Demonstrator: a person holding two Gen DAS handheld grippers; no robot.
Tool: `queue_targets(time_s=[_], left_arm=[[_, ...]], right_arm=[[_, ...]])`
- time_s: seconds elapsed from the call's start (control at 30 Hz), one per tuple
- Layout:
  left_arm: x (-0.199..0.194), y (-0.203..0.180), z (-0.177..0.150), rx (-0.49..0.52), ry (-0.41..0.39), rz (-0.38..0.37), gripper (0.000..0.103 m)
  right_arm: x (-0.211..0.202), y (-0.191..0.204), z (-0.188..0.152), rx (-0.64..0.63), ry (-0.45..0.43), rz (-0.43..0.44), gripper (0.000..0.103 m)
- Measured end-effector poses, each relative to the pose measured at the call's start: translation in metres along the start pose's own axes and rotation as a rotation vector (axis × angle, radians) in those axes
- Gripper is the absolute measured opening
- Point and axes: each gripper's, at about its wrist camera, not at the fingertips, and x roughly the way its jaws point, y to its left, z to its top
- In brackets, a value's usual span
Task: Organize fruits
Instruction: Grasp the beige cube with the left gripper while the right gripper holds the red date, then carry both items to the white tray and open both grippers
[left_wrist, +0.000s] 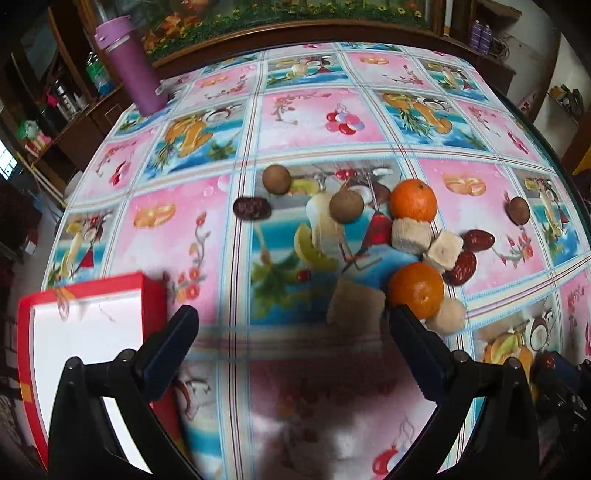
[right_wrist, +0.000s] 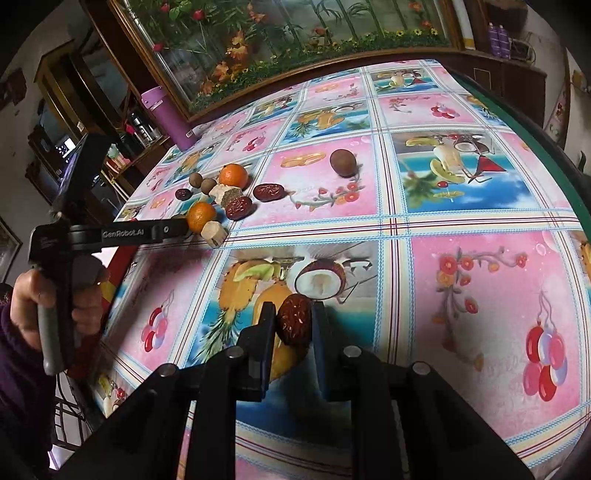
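Your right gripper is clamped on a wrinkled red date, one pad on each side, just over the tablecloth. Your left gripper has its jaws spread wide with nothing between them; the right fingertip sits just beside the near orange, though you cannot tell whether it touches. At your left, by the other fingertip, lies the red box with its white inside showing.

Just beyond the near orange sit a pale round piece, two pale cubes and two dates in a tight cluster, with the far orange behind the cubes. Two brown round fruits and a dark date lie left of that orange, and a third brown fruit rests well apart to the right. At the far left edge stands a purple bottle.

In the right wrist view, your left hand grips the handle.
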Motion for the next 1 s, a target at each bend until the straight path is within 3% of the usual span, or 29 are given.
queue_targets(time_s=[0.23,0.3,0.43,0.77,1.0], left_arm=[[0.002,-0.002,0.001,0.023,-0.013,-0.034,0.078],[0.002,-0.004,0.001,0.021,-0.011,-0.042,0.068],[0.001,-0.009,-0.001,0.034,-0.027,-0.045,0.06],[0.002,-0.008,-0.006,-0.014,-0.006,-0.117,0.03],[-0.022,0.003,-0.018,-0.042,-0.049,-0.154,0.029]], right_arm=[[0.0,0.0,0.0,0.005,0.001,0.002,0.018],[0.0,0.001,0.0,0.004,0.001,0.001,0.018],[0.0,0.0,0.0,0.004,0.001,0.001,0.018],[0.001,0.003,0.001,-0.006,0.0,-0.016,0.017],[-0.001,0.019,0.001,-0.05,-0.024,-0.045,0.017]])
